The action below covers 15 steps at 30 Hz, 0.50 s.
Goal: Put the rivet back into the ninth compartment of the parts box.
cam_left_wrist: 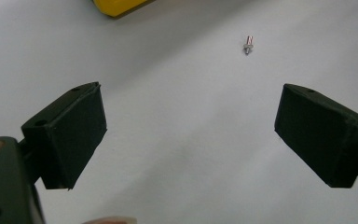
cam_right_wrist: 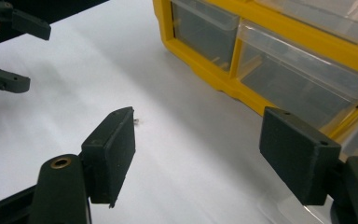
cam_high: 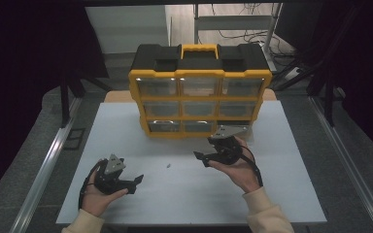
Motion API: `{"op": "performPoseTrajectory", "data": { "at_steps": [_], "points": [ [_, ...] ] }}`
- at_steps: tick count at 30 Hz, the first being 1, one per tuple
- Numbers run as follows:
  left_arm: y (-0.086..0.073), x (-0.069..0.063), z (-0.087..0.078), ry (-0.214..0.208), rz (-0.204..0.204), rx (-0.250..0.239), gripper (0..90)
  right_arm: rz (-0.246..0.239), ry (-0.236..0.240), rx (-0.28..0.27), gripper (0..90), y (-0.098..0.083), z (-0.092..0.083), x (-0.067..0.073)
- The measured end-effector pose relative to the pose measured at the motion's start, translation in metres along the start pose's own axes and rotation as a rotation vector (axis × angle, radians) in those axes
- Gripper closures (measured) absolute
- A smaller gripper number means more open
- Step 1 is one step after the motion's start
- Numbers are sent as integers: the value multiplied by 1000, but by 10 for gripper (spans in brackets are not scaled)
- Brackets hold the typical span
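Nearest to me, my left gripper [cam_high: 137, 183] hovered low over the near left part of the desk [cam_high: 184, 194], its jaws spread wide with nothing between them; my right gripper [cam_high: 200, 156] sat farther in and to the right, its jaws also apart and empty. Between the two lay a small screw [cam_high: 167, 166], alone on the bare desk, a mere speck from the high view. The left gripper view showed it far better: the small screw [cam_left_wrist: 248, 45] lay ahead of the jaws and slightly right of centre, with a pale head and a short shank. In the right gripper view the same screw [cam_right_wrist: 138, 122] peeked out just past the tip of one jaw, and my left gripper [cam_right_wrist: 14, 51] appeared across the desk. Bare surface lay all around the screw. Beyond it stood the yellow drawer organizer [cam_high: 200, 94] at the far edge, close to my right gripper; its clear drawers [cam_right_wrist: 205, 32] were shut.
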State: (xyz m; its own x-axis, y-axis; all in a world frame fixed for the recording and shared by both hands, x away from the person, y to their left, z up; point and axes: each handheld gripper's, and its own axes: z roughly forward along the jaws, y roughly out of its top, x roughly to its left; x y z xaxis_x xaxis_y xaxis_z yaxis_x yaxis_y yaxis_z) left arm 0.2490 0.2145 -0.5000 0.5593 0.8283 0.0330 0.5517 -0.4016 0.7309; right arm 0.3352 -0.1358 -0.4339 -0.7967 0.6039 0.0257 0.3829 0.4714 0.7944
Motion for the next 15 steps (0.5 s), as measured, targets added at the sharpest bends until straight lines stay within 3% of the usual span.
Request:
{"op": "performPoseTrajectory", "data": {
  "at_steps": [15],
  "points": [
    [0, 1, 0, 1, 0, 1, 92, -24, 17, 10, 275, 2, 8, 11]
  ]
}}
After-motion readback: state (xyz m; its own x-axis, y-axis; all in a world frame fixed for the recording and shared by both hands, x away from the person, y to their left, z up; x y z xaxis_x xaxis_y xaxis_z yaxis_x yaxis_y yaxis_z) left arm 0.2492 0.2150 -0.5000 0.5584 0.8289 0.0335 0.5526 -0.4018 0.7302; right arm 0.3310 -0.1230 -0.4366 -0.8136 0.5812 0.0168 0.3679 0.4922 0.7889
